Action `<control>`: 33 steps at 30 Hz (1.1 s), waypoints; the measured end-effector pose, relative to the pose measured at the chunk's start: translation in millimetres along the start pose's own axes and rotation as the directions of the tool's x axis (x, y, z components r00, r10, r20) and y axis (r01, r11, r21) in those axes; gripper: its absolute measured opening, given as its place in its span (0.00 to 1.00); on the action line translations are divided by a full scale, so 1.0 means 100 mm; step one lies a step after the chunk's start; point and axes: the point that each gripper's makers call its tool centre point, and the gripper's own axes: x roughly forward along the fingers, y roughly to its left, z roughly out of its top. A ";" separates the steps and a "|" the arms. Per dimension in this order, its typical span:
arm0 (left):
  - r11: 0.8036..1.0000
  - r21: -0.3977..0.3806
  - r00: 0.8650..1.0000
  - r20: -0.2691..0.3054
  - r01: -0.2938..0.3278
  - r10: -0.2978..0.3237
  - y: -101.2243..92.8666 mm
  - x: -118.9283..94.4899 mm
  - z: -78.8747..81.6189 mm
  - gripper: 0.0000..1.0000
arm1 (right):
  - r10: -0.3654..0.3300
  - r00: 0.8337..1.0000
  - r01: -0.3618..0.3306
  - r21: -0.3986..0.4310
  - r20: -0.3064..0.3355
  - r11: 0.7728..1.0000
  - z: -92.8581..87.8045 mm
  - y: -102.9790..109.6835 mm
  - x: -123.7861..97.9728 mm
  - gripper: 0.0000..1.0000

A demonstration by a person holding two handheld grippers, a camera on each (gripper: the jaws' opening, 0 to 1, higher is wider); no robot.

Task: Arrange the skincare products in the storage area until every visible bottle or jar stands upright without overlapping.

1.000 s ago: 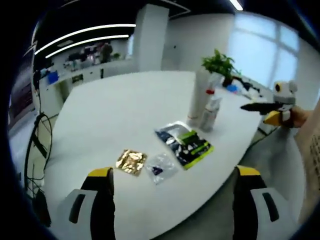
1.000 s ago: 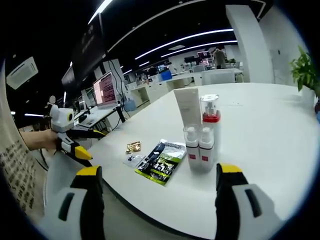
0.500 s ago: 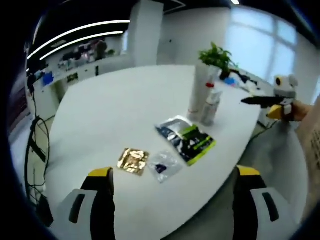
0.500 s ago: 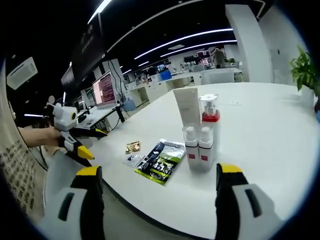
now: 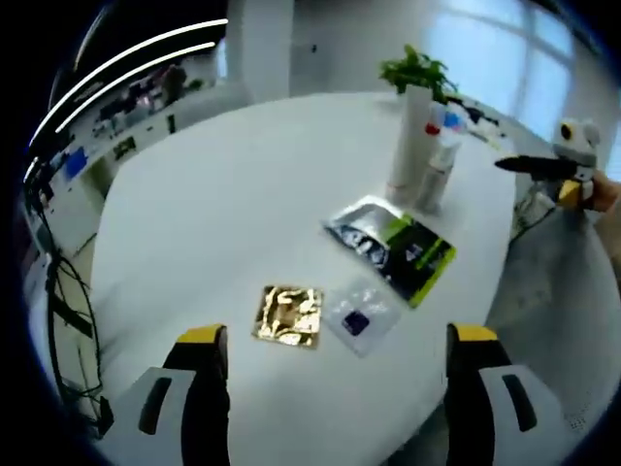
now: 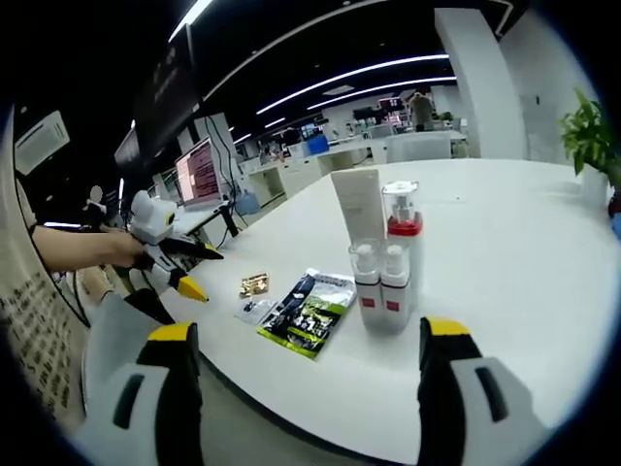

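Ahead of the wide-open right gripper (image 6: 301, 408), four skincare bottles (image 6: 380, 262) stand upright, clustered on the white table (image 6: 505, 243); the left gripper (image 5: 340, 398), also wide, hovers near flat sachets (image 5: 388, 248).

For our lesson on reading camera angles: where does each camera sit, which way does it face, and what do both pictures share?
Left gripper view: rides the left hand-held gripper, above the table edge, looking down at the gold packet; its own jaws show.
Right gripper view: rides the right hand-held gripper, low beside the table, facing the upright bottles; a person's hand shows.
Shared: bottles, green packet, gold packet.
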 end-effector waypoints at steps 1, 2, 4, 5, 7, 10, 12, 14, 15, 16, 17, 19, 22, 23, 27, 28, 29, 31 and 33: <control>1.000 0.001 1.000 -0.009 -0.001 0.001 0.02 0.02 -0.01 0.88 | -0.001 1.000 0.001 0.000 -0.002 1.000 0.00 0.00 0.00 0.94; 1.000 0.004 1.000 -0.027 -0.002 0.002 0.06 0.05 -0.03 0.88 | -0.002 1.000 0.002 0.000 -0.004 1.000 -0.01 -0.01 0.00 0.94; 1.000 0.010 0.998 -0.055 -0.005 0.005 0.12 0.09 -0.06 0.86 | -0.004 1.000 0.004 0.002 -0.007 1.000 -0.01 -0.01 0.01 0.94; 1.000 0.014 0.998 -0.067 -0.006 0.007 0.14 0.11 -0.07 0.85 | -0.006 1.000 0.006 0.003 -0.009 1.000 -0.01 -0.02 0.01 0.94; 1.000 0.023 0.995 -0.099 -0.010 0.013 0.19 0.15 -0.10 0.81 | -0.010 1.000 0.010 0.005 -0.011 1.000 -0.02 -0.02 0.01 0.94; 0.999 0.042 0.990 -0.140 -0.013 0.018 0.24 0.21 -0.15 0.77 | -0.015 1.000 0.015 0.009 -0.014 1.000 -0.02 -0.03 0.01 0.94; 0.998 0.060 0.987 -0.159 -0.010 0.019 0.26 0.25 -0.17 0.74 | -0.019 1.000 0.019 0.010 -0.015 1.000 -0.02 -0.04 0.01 0.94; 0.997 0.076 0.984 -0.174 -0.013 0.026 0.29 0.29 -0.18 0.70 | -0.025 1.000 0.025 0.012 -0.019 1.000 -0.03 -0.05 0.01 0.94; 0.997 0.082 0.983 -0.181 -0.015 0.029 0.30 0.31 -0.18 0.68 | -0.028 0.999 0.028 0.013 -0.019 1.000 -0.03 -0.05 0.01 0.94; 0.996 0.086 0.982 -0.186 -0.014 0.030 0.31 0.34 -0.18 0.66 | -0.030 0.999 0.030 0.014 -0.019 0.999 -0.03 -0.06 0.01 0.94; 0.996 0.086 0.981 -0.190 -0.014 0.031 0.32 0.36 -0.18 0.65 | -0.032 0.999 0.032 0.014 -0.020 0.999 -0.03 -0.06 0.01 0.94; 0.996 0.093 0.978 -0.203 -0.017 0.035 0.34 0.39 -0.19 0.62 | -0.037 0.999 0.037 0.017 -0.022 0.999 -0.03 -0.06 0.01 0.94; 0.993 0.112 0.972 -0.232 -0.020 0.046 0.37 0.45 -0.22 0.59 | -0.043 0.999 0.043 0.018 -0.026 0.999 -0.04 -0.08 0.01 0.94; 0.992 0.120 0.969 -0.240 -0.022 0.051 0.39 0.47 -0.22 0.58 | -0.044 0.999 0.045 0.018 -0.027 0.999 -0.04 -0.08 0.01 0.94; 0.992 0.121 0.966 -0.253 -0.020 0.050 0.42 0.52 -0.22 0.53 | -0.051 0.998 0.051 0.019 -0.032 0.999 -0.05 -0.10 0.02 0.94; 0.993 0.119 0.966 -0.255 -0.020 0.050 0.45 0.54 -0.21 0.53 | -0.053 0.998 0.053 0.019 -0.034 0.998 -0.06 -0.10 0.02 0.94; 0.993 0.119 0.965 -0.258 -0.018 0.048 0.46 0.55 -0.20 0.53 | -0.054 0.998 0.054 0.020 -0.034 0.998 -0.06 -0.11 0.02 0.94; 0.993 0.117 0.964 -0.264 -0.013 0.044 0.45 0.56 -0.21 0.50 | -0.056 0.998 0.057 0.022 -0.036 0.998 -0.06 -0.11 0.02 0.94; 0.994 0.112 0.962 -0.269 -0.012 0.042 0.47 0.59 -0.22 0.48 | -0.059 0.998 0.060 0.023 -0.037 0.998 -0.06 -0.12 0.02 0.94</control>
